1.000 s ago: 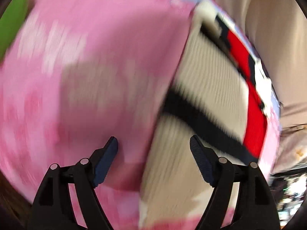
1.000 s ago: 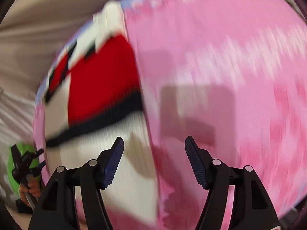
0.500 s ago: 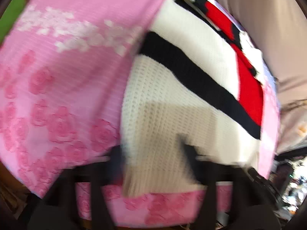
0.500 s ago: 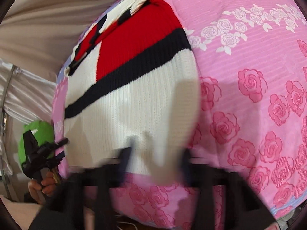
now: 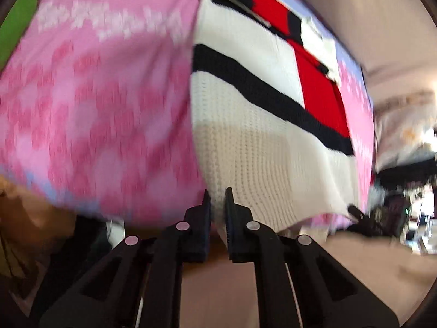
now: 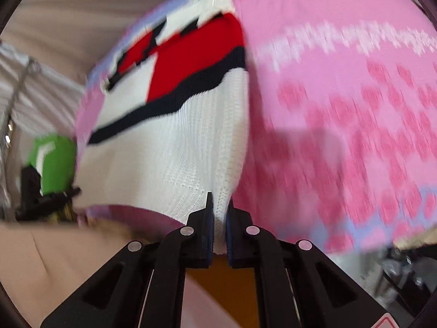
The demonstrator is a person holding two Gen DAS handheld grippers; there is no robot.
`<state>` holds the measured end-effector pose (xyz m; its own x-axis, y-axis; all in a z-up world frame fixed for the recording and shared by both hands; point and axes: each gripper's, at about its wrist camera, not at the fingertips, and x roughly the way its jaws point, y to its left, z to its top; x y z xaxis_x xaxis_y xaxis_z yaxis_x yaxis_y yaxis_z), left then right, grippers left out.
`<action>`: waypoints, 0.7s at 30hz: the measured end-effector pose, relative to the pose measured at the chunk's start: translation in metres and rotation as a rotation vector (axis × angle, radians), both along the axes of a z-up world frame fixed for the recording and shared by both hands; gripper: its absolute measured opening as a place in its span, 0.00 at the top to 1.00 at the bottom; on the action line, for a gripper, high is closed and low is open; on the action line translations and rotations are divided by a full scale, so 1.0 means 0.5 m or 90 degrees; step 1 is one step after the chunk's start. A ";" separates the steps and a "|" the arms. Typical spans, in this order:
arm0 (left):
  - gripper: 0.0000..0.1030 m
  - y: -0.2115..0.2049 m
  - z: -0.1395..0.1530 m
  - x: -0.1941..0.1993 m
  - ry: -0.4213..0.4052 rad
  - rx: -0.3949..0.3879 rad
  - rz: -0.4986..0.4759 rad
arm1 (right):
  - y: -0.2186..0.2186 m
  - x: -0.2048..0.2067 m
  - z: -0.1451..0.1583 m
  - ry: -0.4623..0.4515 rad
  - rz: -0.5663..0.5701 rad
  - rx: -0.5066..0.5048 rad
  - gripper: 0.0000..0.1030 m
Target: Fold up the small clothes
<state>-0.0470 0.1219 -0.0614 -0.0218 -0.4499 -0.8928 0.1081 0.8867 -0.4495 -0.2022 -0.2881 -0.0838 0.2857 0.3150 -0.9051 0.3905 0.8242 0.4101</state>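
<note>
left tool [image 5: 217, 203]: I see it clamped on the knit sweater's [image 5: 267, 147] near hem corner | right tool [image 6: 219, 207]: pinching the other hem corner | sweater: lies on pink rose-print sheet [image 5: 90, 104], hem lifted

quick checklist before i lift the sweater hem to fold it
1. Left gripper shut on the sweater hem corner: ok; its fingers have just closed on the knit.
2. Right gripper shut on the other hem corner: ok, likewise just closed.
3. Pink bedsheet not pinched with the knit: cannot tell.
4. Sweater body flat on the sheet: ok.
5. Sleeves tucked in: cannot tell, collar end blurred.
</note>
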 end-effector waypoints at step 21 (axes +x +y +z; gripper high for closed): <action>0.49 -0.150 0.165 0.390 -0.324 -0.043 -0.073 | -0.193 0.511 0.030 -0.248 -0.129 -0.005 0.91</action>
